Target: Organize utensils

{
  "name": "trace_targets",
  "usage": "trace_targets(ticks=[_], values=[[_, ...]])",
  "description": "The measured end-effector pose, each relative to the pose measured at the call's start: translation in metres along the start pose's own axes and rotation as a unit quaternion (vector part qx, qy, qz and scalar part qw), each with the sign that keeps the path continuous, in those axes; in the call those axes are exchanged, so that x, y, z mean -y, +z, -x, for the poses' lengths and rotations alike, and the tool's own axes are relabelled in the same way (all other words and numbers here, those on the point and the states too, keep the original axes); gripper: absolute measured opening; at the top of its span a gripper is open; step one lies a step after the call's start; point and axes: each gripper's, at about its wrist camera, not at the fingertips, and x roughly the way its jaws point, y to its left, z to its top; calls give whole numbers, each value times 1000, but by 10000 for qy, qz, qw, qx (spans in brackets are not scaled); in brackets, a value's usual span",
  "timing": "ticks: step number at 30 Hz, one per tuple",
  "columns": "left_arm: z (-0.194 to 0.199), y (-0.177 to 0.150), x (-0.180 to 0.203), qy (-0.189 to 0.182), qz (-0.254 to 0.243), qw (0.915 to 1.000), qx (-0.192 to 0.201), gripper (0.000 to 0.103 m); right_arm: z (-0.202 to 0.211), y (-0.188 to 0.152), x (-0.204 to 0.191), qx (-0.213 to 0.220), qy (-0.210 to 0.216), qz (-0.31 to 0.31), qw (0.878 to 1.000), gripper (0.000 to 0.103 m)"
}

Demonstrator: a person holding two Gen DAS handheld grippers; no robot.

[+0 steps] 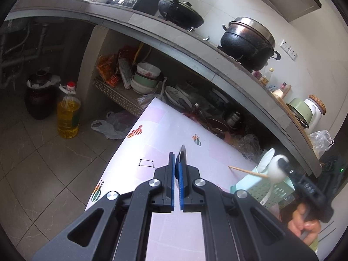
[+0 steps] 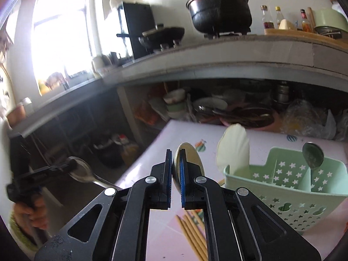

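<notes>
- Steel spoon (image 1: 182,158) pinched edge-on between the blue pads of the left gripper (image 1: 177,169), held above the pink patterned tablecloth (image 1: 152,130)
- Same left-held spoon seen from the right wrist view as a wide bowl with its handle trailing toward the table, gripper clamped across the bowl rim
- Second steel spoon (image 2: 188,163) clamped in the right gripper (image 2: 176,174), bowl upright between the blue pads and facing the camera
- From the left wrist view, right gripper (image 1: 282,165) at the far right with a pale rounded spoon bowl at its tip, over the caddy
- Mint-green plastic utensil caddy (image 2: 287,182) with star cut-outs standing on the table, just right of the right gripper
- White ceramic spoon (image 2: 233,148) upright in the caddy's left compartment
- Dark metal spoon (image 2: 312,155) upright in the right compartment, bowl up
- Bamboo chopsticks (image 2: 191,235) lying loose on the cloth beside the caddy, partly hidden under the right gripper's frame
- Black lidded pot (image 2: 219,6) on the stove on the counter behind
</notes>
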Motion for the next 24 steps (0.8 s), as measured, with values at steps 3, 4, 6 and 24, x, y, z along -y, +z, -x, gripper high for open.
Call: trace_targets(ticks=[3, 4, 6, 24], values=[[3, 1, 10, -4, -116, 9999, 33, 2, 15, 7, 4, 275, 223, -156, 9993, 5], [5, 2, 15, -16, -163, 9999, 50, 2, 19, 9, 6, 368, 310, -216, 9986, 5], [6, 4, 22, -32, -230, 9997, 75, 2, 30, 13, 8, 532, 447, -323, 9971, 5], [13, 18, 97, -618, -890, 9938, 262, 2, 119, 0, 55, 1350, 798, -1253, 9796, 5]])
